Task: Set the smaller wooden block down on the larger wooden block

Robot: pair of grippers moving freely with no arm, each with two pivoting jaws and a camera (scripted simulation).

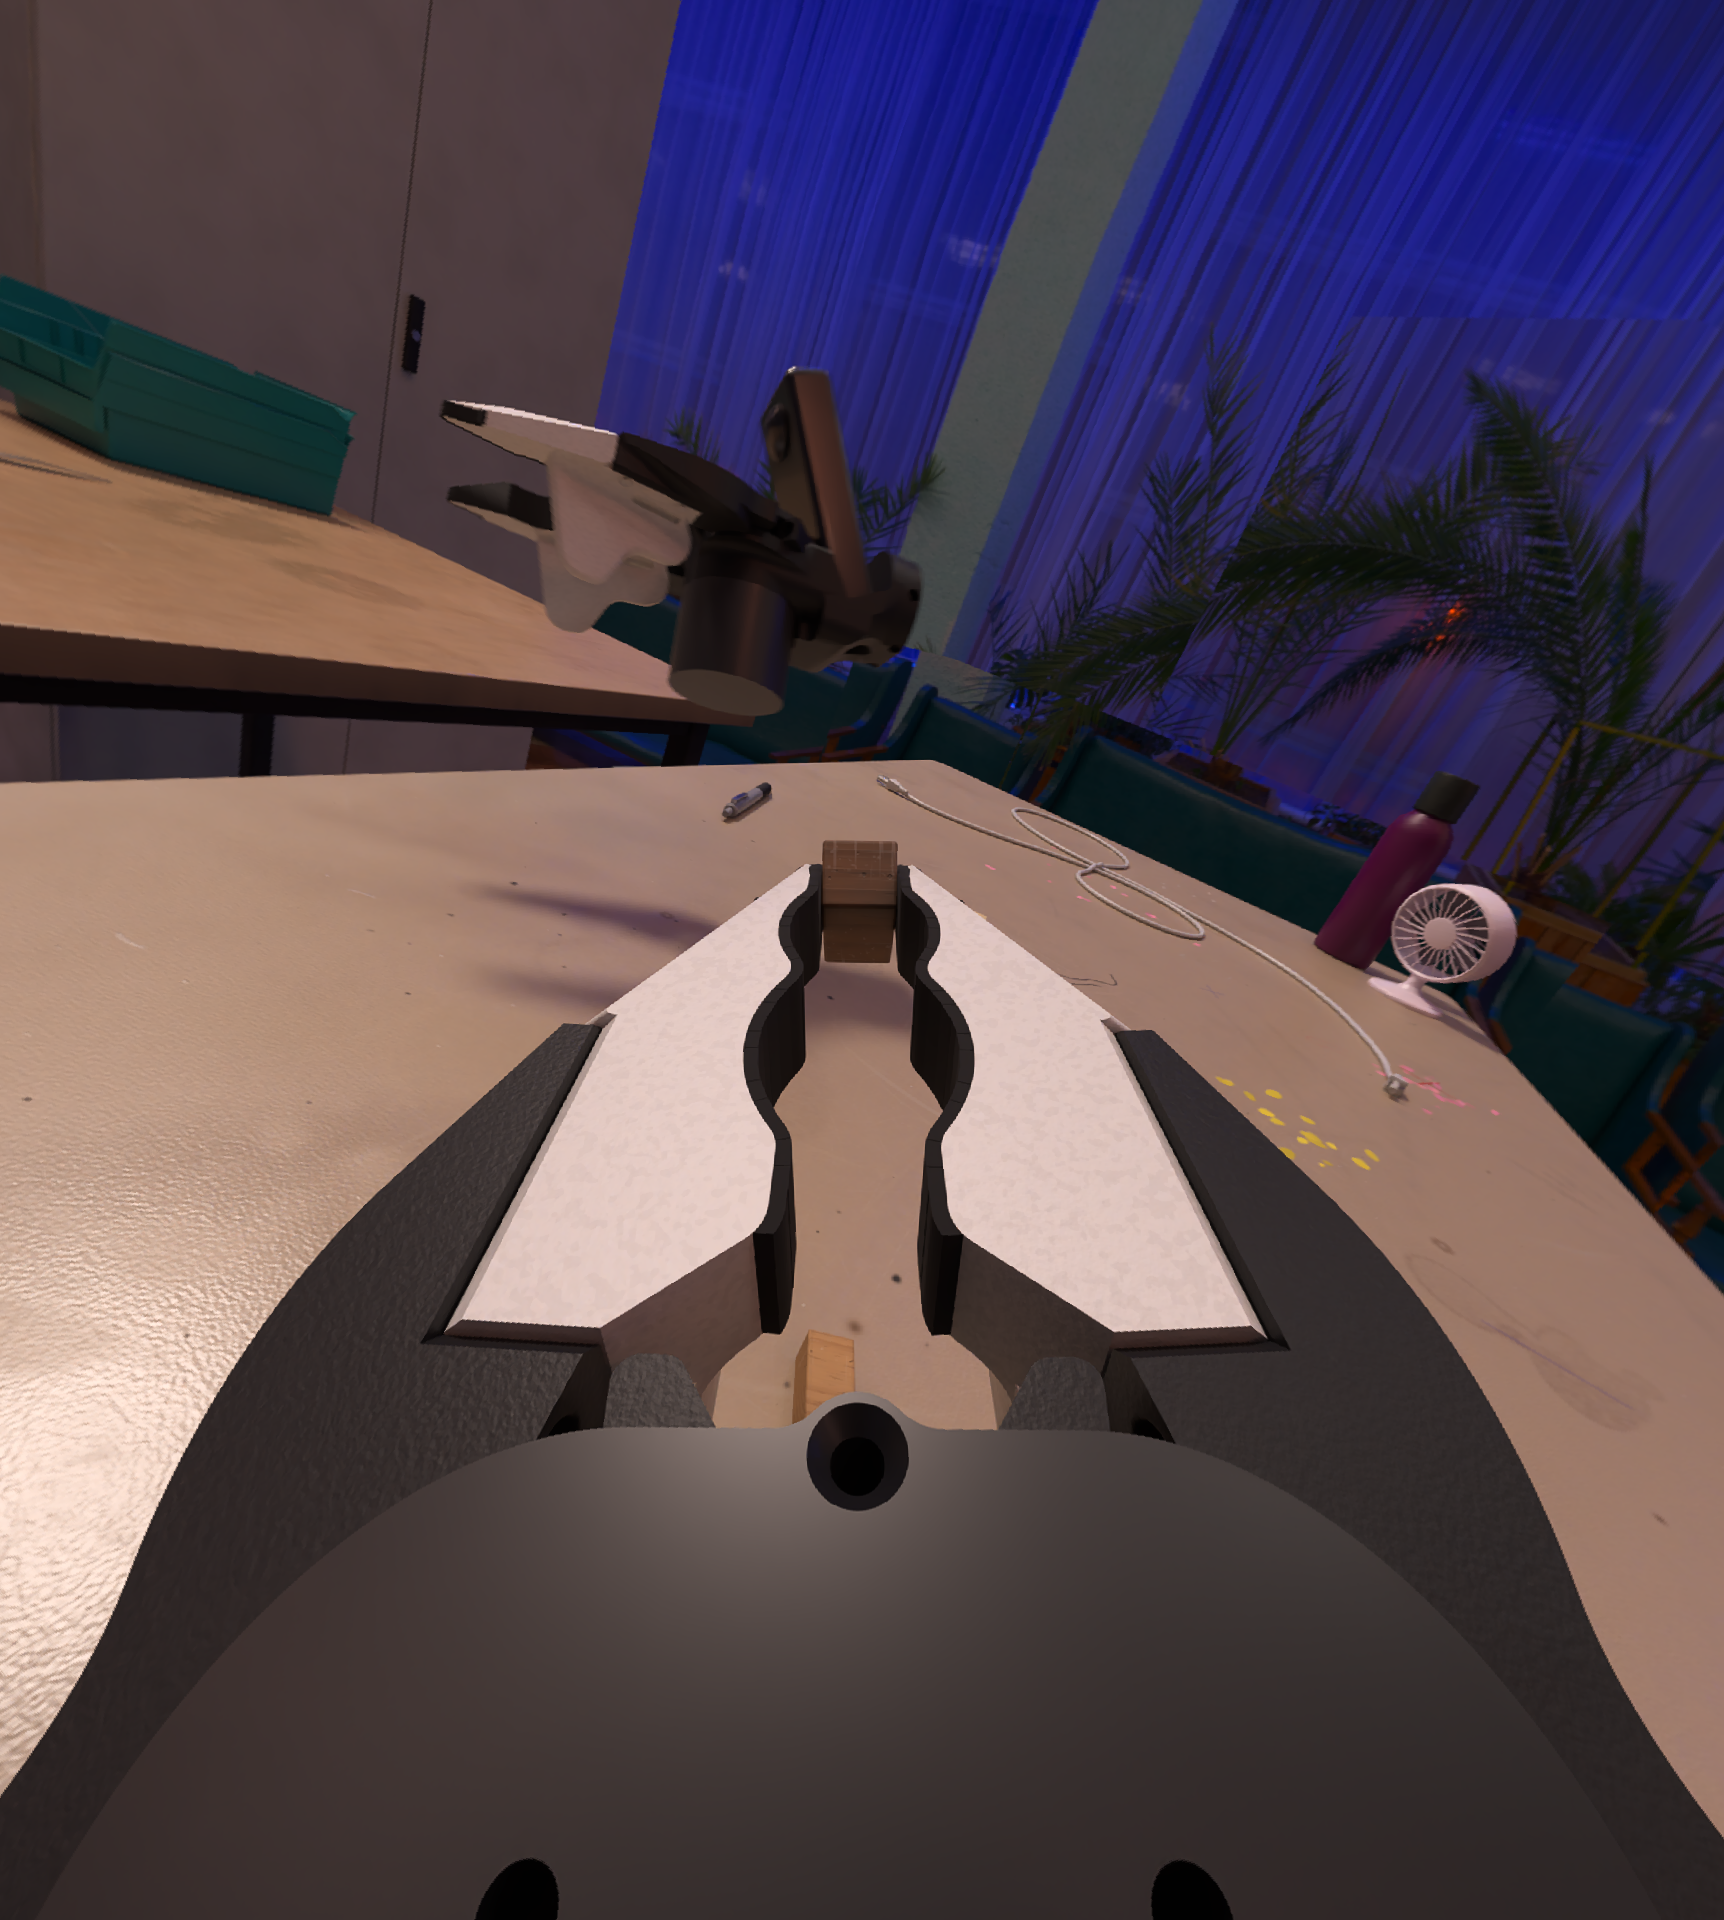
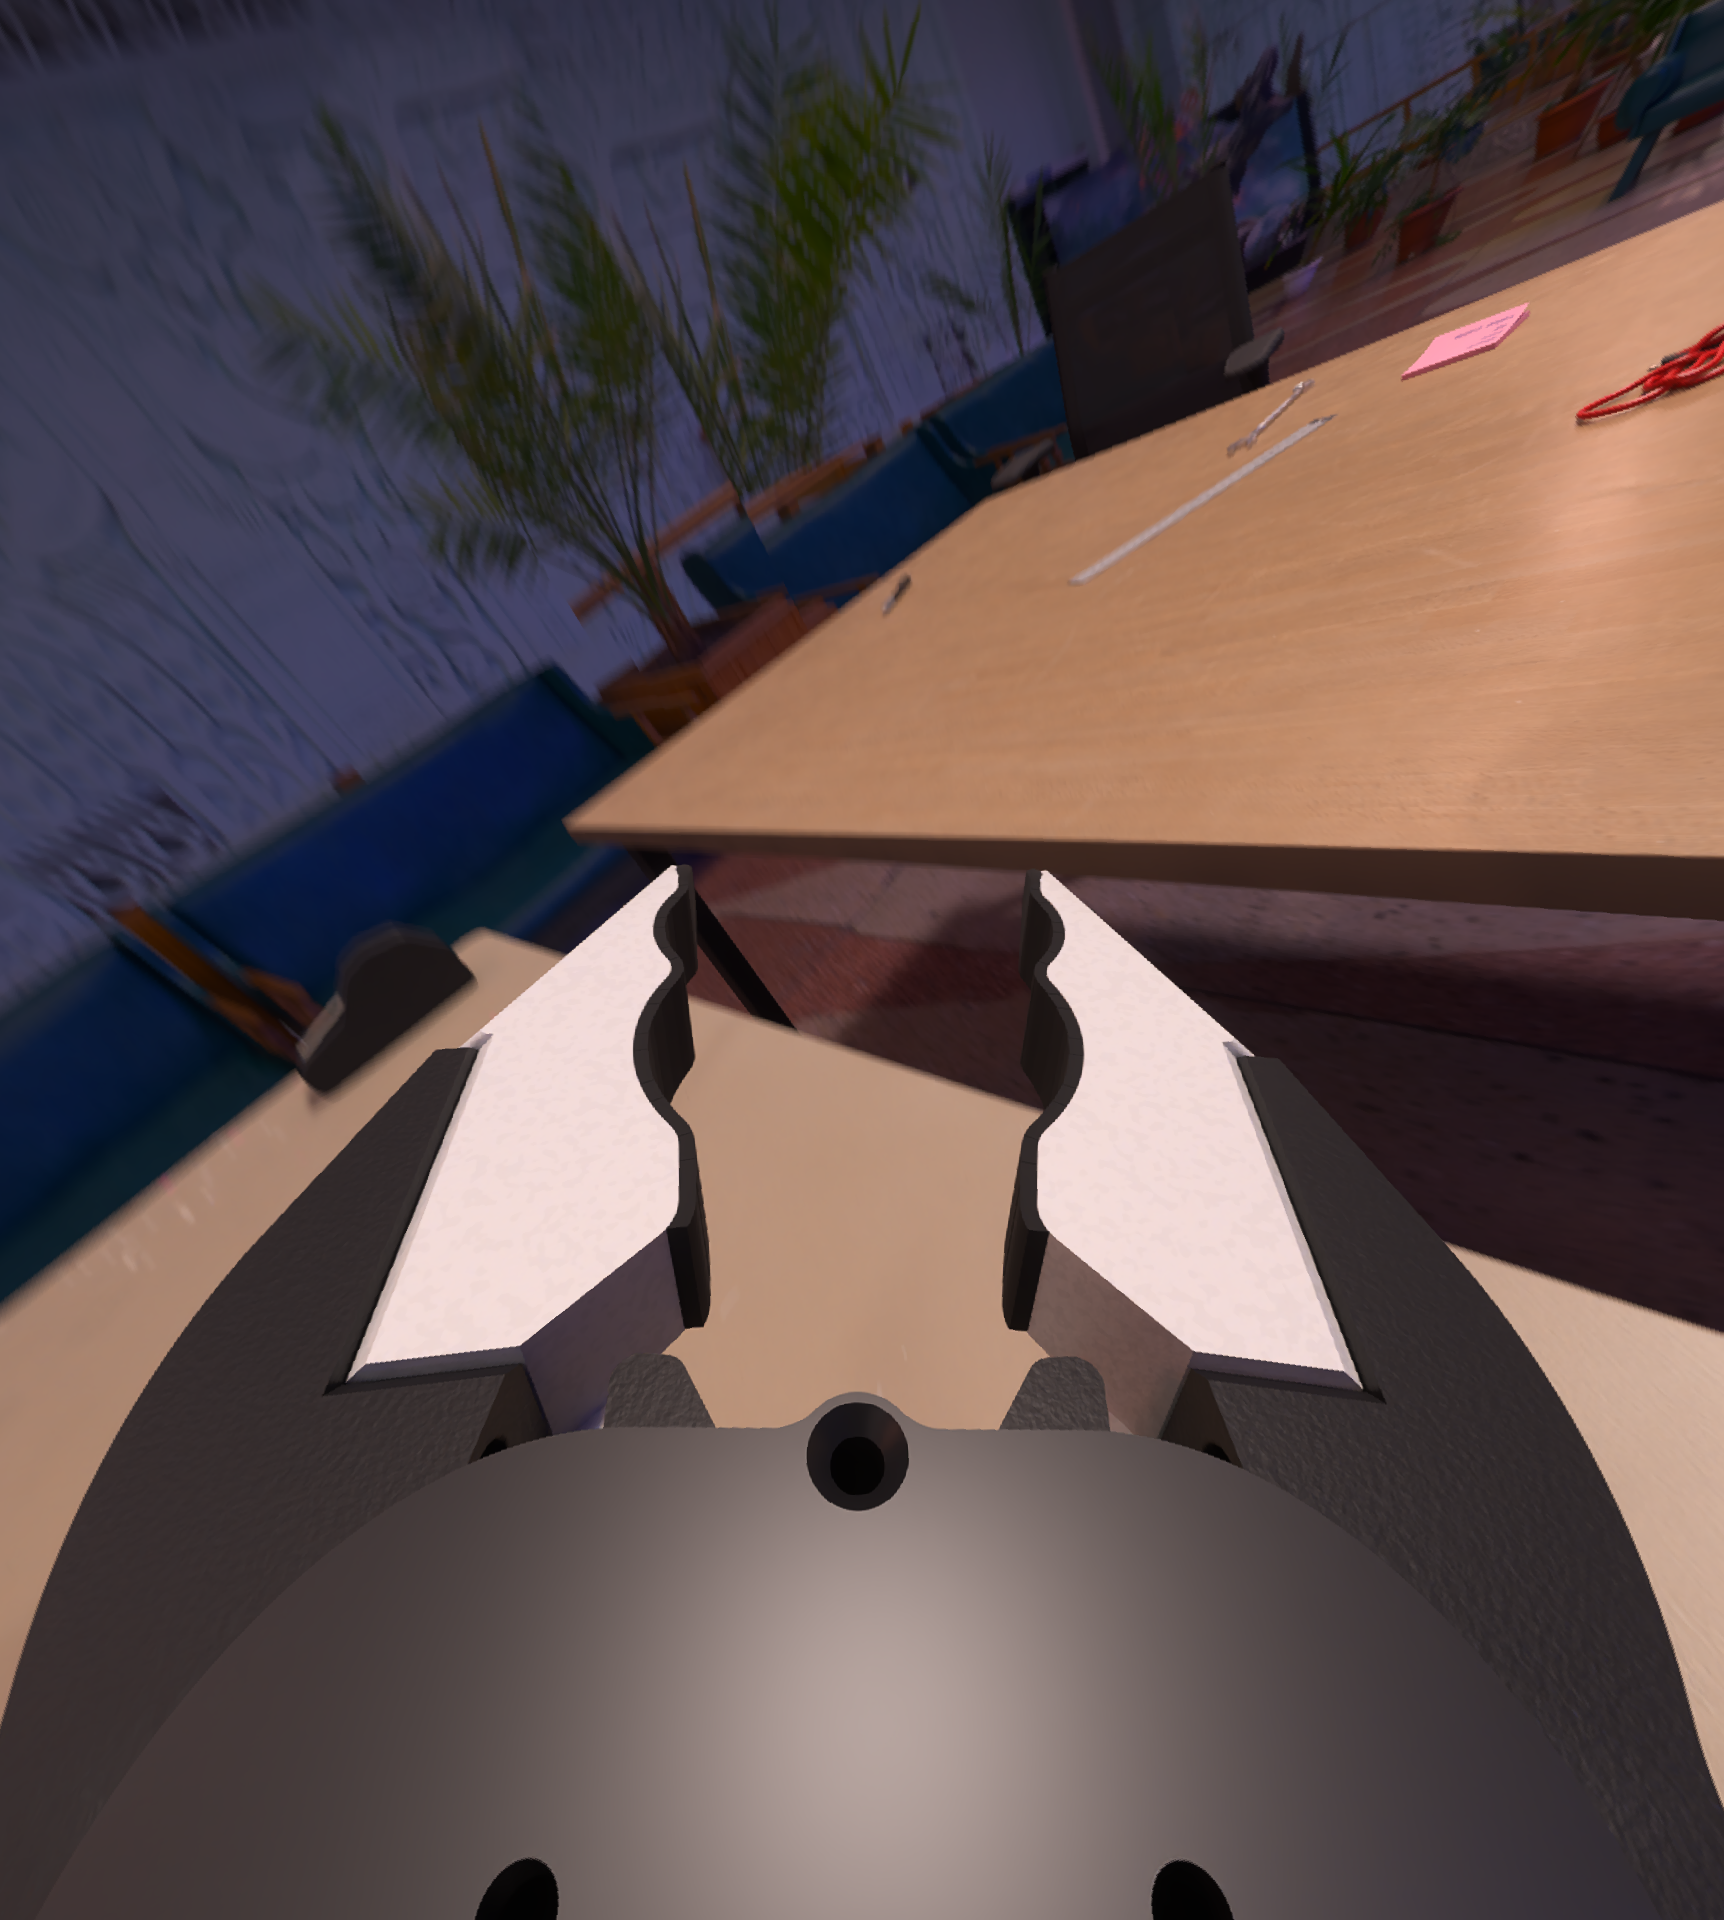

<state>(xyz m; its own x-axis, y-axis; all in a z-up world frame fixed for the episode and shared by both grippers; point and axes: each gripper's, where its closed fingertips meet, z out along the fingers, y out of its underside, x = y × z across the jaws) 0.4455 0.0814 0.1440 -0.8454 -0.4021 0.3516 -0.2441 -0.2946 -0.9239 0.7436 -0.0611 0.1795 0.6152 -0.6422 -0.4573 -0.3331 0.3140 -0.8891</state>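
Note:
My left gripper (image 1: 858,878) is shut on the smaller wooden block (image 1: 856,925), a brown cube pinched between its fingertips above the beige table (image 1: 214,1039), with a shadow under it. A paler wooden block (image 1: 822,1371), the larger one, stands on the table below the finger bases, mostly hidden by the gripper body. My right gripper (image 2: 858,883) is open and empty. It also shows in the left wrist view (image 1: 463,455), hovering high at the far left, well away from both blocks. No block shows in the right wrist view.
On the beige table lie a marker (image 1: 746,800), a white cable (image 1: 1138,894), a purple bottle (image 1: 1388,883) and a small white fan (image 1: 1445,935) at the right edge. Teal bins (image 1: 162,405) sit on a second table behind. The right wrist view shows another table (image 2: 1253,675) with a ruler (image 2: 1201,499).

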